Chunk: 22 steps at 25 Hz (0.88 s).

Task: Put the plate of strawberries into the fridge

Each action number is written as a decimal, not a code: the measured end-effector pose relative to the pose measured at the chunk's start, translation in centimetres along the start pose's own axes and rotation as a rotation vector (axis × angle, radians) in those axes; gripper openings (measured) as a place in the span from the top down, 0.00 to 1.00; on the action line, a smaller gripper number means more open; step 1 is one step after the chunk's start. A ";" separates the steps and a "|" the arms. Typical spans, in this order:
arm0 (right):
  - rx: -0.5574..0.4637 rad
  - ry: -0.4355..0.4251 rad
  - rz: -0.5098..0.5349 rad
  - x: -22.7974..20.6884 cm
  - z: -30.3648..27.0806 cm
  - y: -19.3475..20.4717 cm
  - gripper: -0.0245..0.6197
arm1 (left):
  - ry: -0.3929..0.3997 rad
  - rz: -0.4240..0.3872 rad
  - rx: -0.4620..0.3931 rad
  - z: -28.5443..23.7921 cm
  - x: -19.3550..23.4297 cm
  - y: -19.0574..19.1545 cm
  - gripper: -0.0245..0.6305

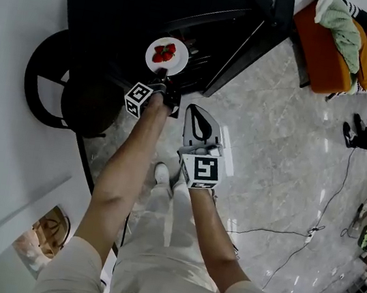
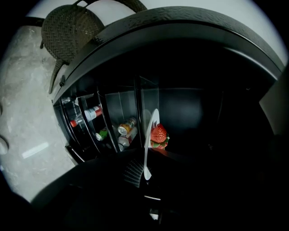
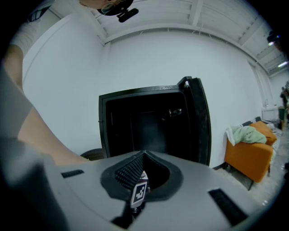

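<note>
A white plate [image 1: 167,56] bearing red strawberries [image 1: 164,52] hangs at the mouth of the open black fridge [image 1: 123,2]. My left gripper [image 1: 163,80] is shut on the plate's near rim. In the left gripper view the plate [image 2: 151,135] shows edge-on with the strawberries [image 2: 158,134] on its right face, the dark fridge interior behind, and my left gripper [image 2: 146,175] clamped at its bottom edge. My right gripper [image 1: 196,111] hovers to the right over the floor, shut and empty. The right gripper view has my right gripper [image 3: 143,154] facing the fridge [image 3: 149,122] from a distance.
The fridge door [image 1: 259,40] stands swung out to the right. Cans and bottles [image 2: 122,131] fill racks left of the plate. A dark wicker chair [image 1: 74,94] stands left of the fridge, an orange sofa [image 1: 332,55] with clothes at the right, and cables [image 1: 294,234] on the floor.
</note>
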State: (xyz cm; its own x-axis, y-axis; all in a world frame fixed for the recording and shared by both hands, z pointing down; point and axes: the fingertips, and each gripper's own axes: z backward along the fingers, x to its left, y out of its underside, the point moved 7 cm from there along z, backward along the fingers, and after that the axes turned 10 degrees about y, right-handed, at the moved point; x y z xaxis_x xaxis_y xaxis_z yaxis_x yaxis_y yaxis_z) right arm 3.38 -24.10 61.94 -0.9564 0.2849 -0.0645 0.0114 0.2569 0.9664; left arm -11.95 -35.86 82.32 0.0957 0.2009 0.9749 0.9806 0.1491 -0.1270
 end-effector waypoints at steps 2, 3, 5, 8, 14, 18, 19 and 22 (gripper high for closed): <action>-0.002 -0.002 -0.001 -0.1 -0.1 0.0 0.94 | 0.002 0.006 -0.003 -0.3 0.0 0.0 0.95; -0.003 -0.002 -0.001 -0.1 -0.2 -0.1 0.94 | 0.002 0.008 -0.006 -0.4 -0.1 0.0 0.95; -0.002 -0.003 0.007 -0.1 -0.2 0.0 0.94 | 0.000 0.010 -0.018 -0.4 -0.2 -0.1 0.95; 0.005 0.002 0.012 -0.3 -0.3 0.2 0.94 | 0.007 0.022 -0.054 -0.6 0.2 0.0 0.95; 0.017 0.013 -0.005 -0.7 -0.3 0.2 0.94 | 0.008 -0.005 -0.062 -0.5 -0.2 0.2 0.94; 0.005 0.021 -0.011 -1.0 -0.4 -0.2 0.94 | 0.026 -0.033 -0.068 -0.8 -0.2 -0.1 0.89; 0.002 0.022 -0.010 -1.1 -0.4 -0.2 0.94 | 0.029 -0.037 -0.070 -0.8 -0.1 -0.2 0.87; -0.001 0.026 -0.011 -1.2 -0.4 -0.4 0.94 | 0.004 -0.021 -0.088 -0.6 -0.5 0.1 0.78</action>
State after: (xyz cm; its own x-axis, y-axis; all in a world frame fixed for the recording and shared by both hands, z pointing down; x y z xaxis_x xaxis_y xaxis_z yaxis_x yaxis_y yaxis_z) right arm 4.36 -24.90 61.74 -0.9638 0.2576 -0.0688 0.0002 0.2588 0.9659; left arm -11.81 -36.51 81.97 0.0753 0.1944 0.9780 0.9936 0.0680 -0.0900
